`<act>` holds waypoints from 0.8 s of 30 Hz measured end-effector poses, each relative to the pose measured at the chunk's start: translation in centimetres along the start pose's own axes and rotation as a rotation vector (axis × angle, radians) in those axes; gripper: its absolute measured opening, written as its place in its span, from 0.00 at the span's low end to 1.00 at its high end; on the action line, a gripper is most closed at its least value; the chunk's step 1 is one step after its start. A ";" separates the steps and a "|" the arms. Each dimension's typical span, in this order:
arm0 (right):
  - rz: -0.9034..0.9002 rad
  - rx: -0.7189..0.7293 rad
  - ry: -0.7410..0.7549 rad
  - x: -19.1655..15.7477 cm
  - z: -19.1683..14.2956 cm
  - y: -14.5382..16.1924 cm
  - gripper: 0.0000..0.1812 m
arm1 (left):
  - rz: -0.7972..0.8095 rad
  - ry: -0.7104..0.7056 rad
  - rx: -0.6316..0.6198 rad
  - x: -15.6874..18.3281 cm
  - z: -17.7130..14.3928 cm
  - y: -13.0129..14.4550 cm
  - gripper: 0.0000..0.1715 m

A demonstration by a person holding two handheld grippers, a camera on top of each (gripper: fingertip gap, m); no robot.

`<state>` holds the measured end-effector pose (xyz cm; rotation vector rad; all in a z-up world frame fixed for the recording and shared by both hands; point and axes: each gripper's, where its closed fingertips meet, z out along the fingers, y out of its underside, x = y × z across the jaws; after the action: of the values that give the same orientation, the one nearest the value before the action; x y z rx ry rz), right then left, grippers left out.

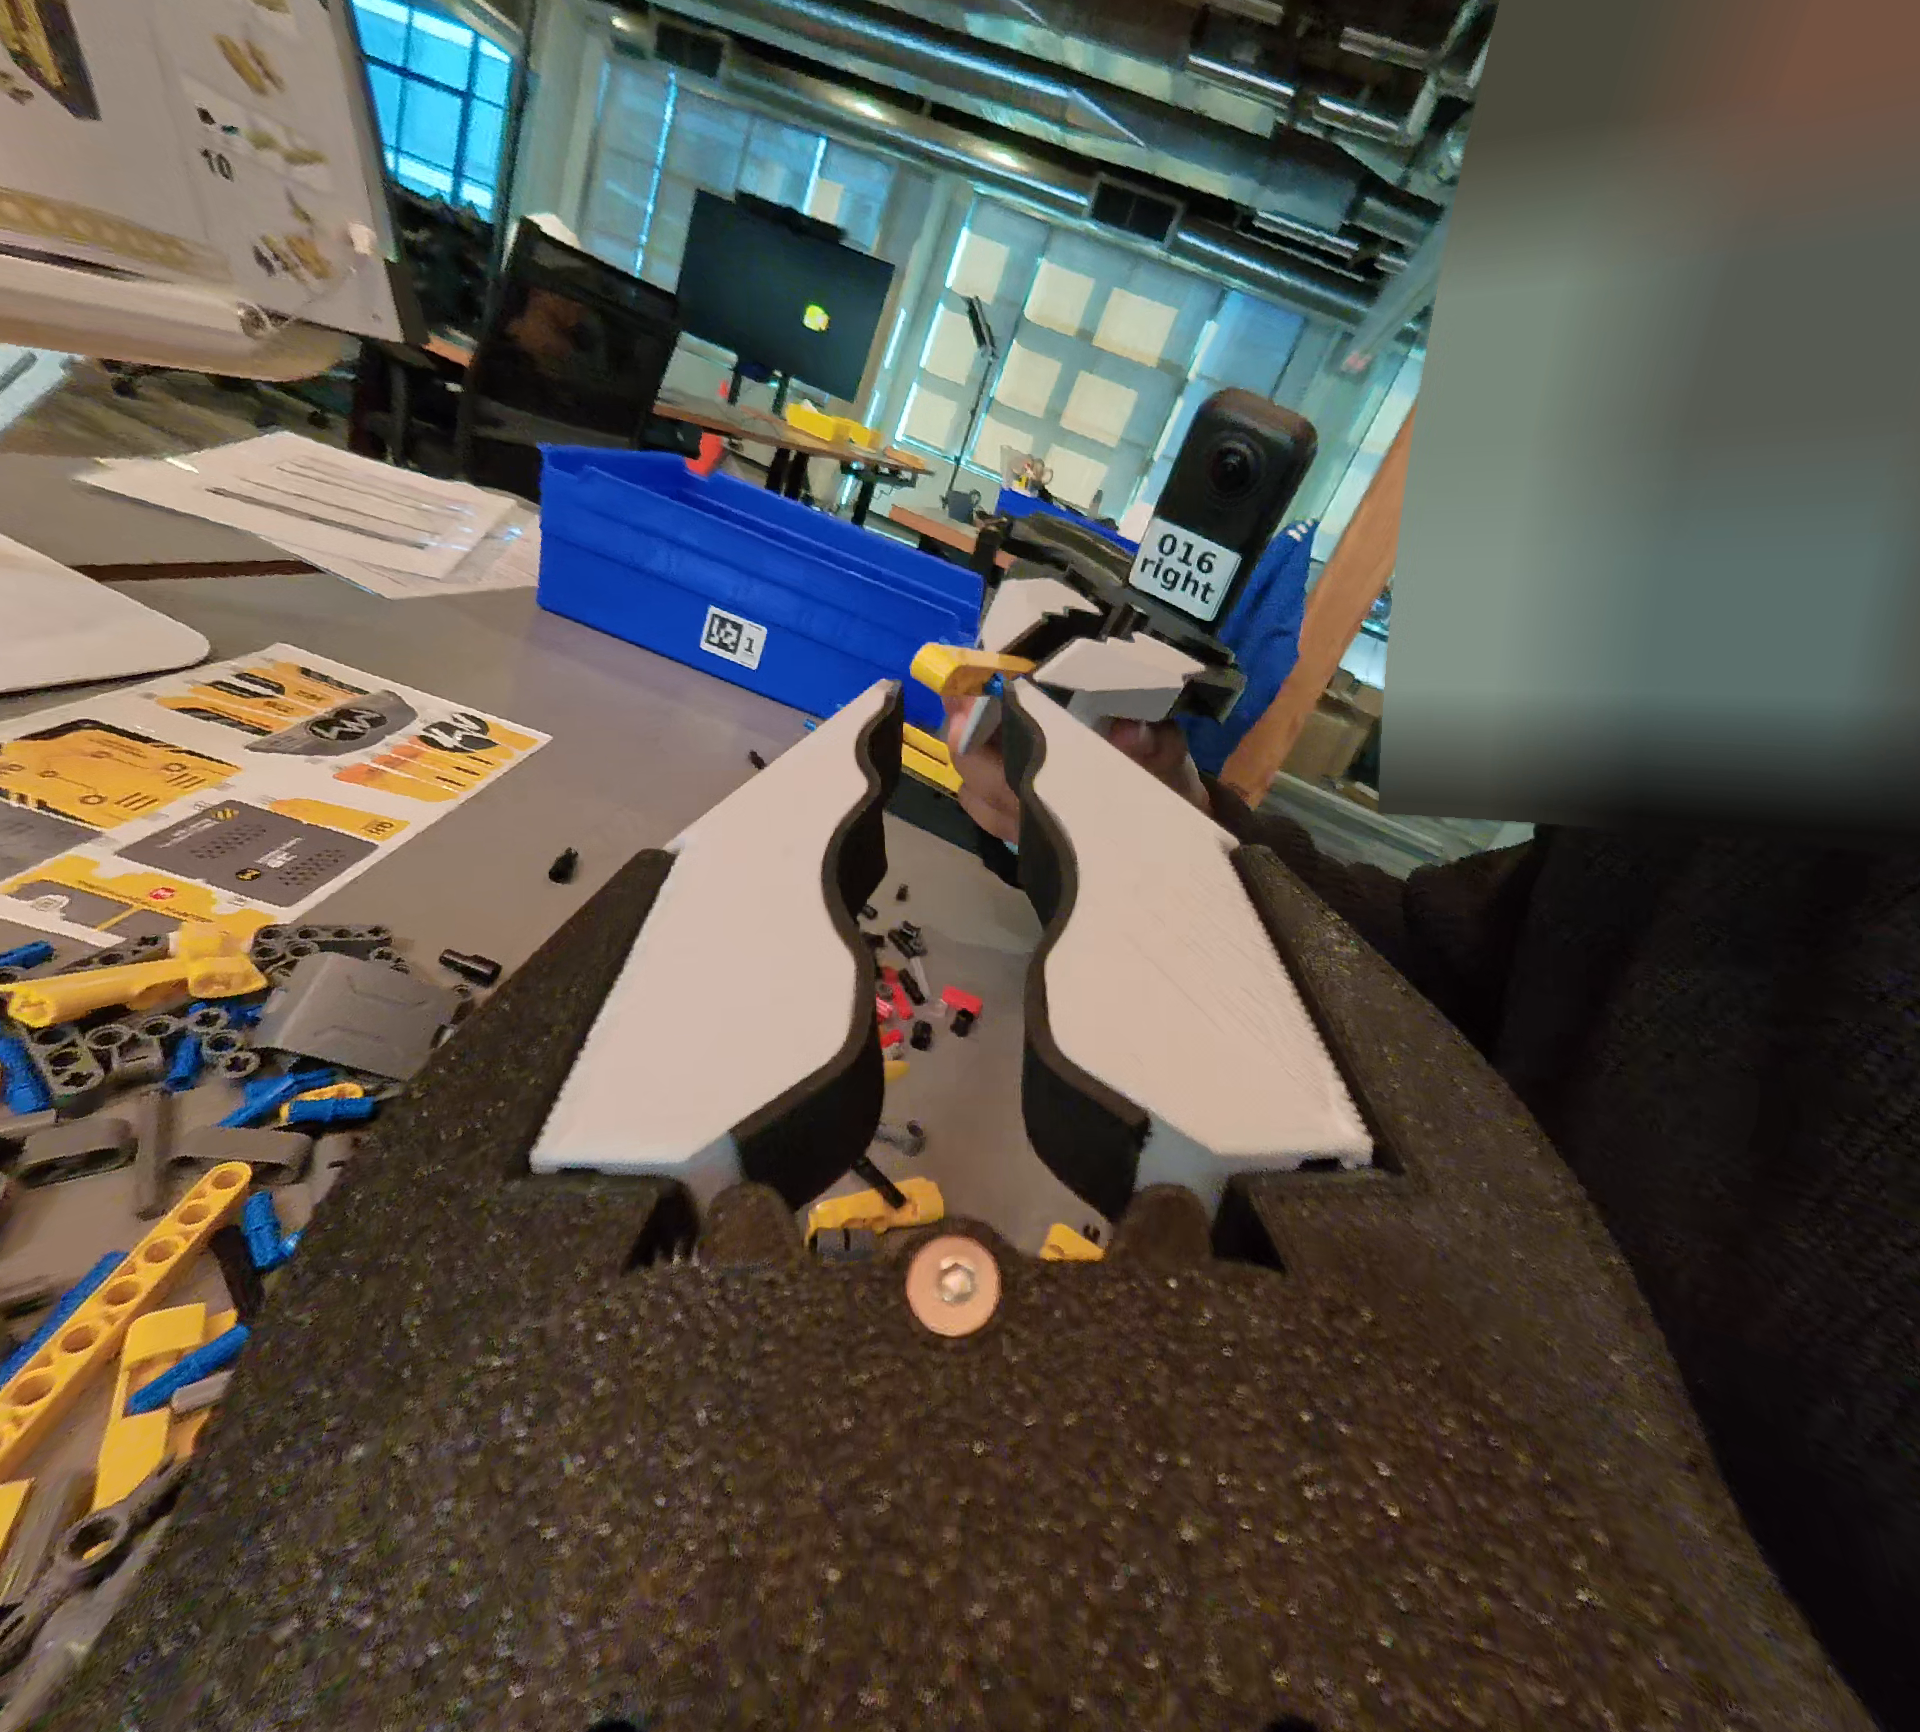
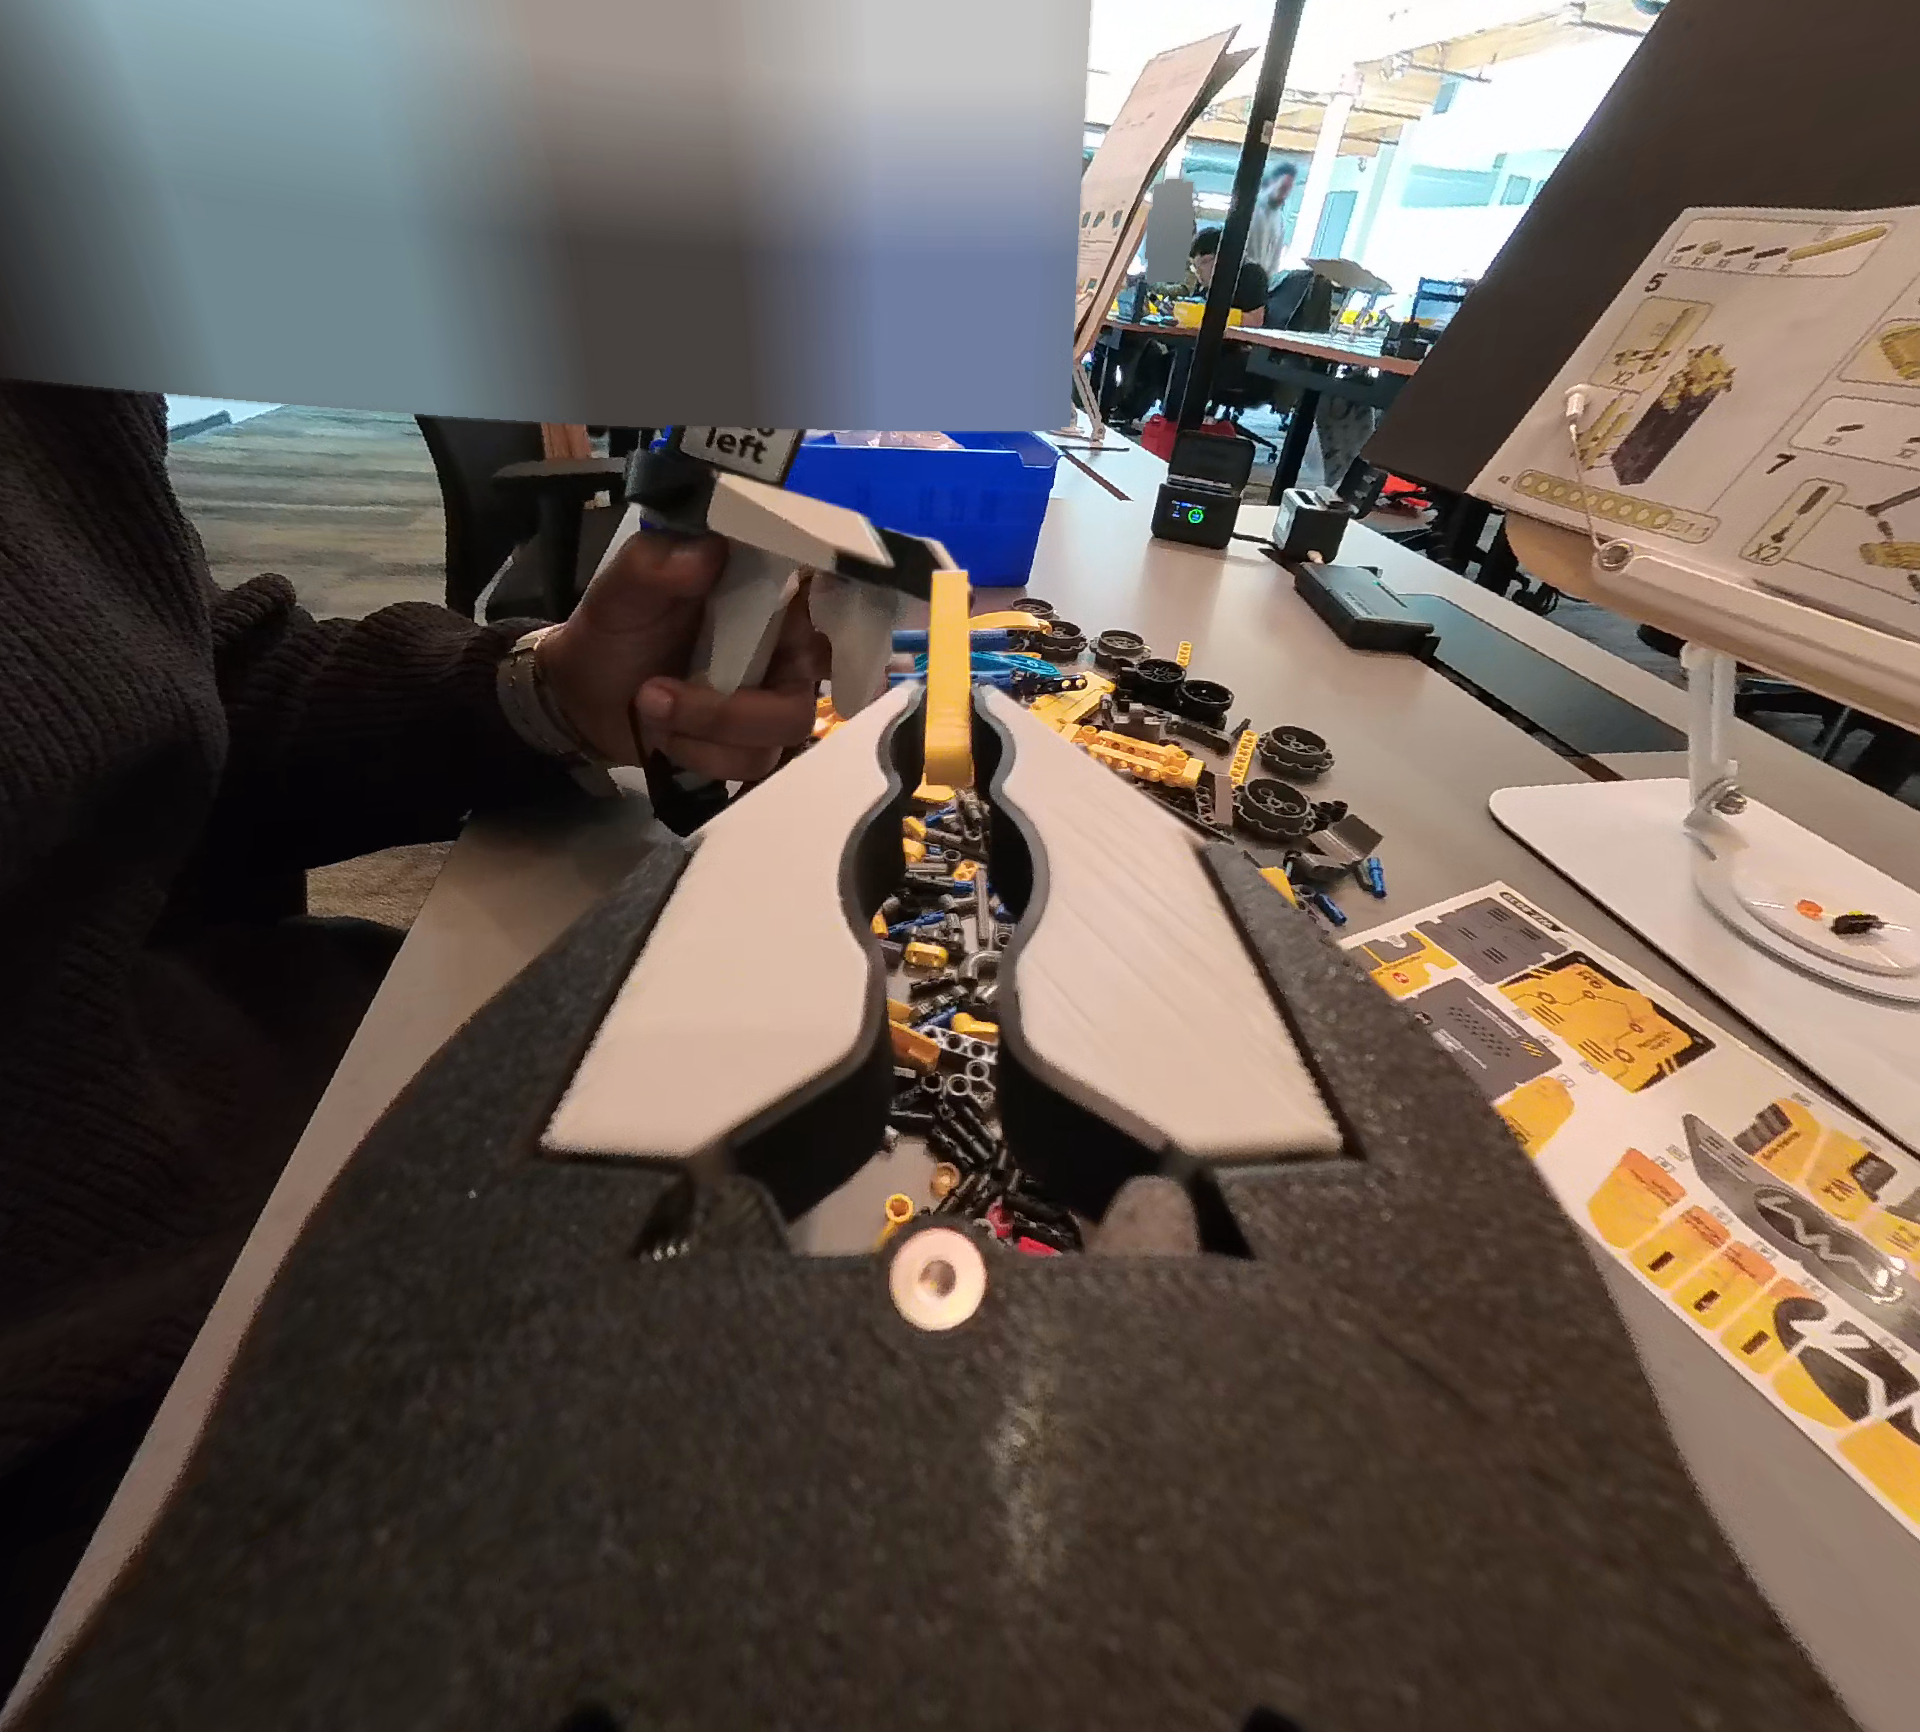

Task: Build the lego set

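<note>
right gripper: jaws clenched on yellow beam, long axis pointing away past tips | left gripper: jaws slightly parted, empty, tips near beam, above desk

Your left tool and right tool have white fingers with wavy black pads on speckled black bodies; your sleeve is dark knit, with a wristwatch.
</note>
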<state>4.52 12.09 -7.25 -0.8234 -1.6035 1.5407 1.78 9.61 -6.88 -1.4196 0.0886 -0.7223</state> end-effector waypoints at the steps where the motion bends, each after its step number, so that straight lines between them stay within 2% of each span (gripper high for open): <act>1: 0.002 -0.001 -0.001 0.0 0.0 0.0 0.04 | -0.012 0.006 0.007 0.0 -0.1 -0.1 0.11; 24: 0.006 -0.011 -0.012 -0.2 0.3 0.4 0.04 | -0.078 0.036 0.005 -0.1 0.0 0.0 0.11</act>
<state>4.38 11.79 -7.62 -0.8269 -1.6214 1.5451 1.72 9.62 -6.89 -1.4117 0.0604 -0.8119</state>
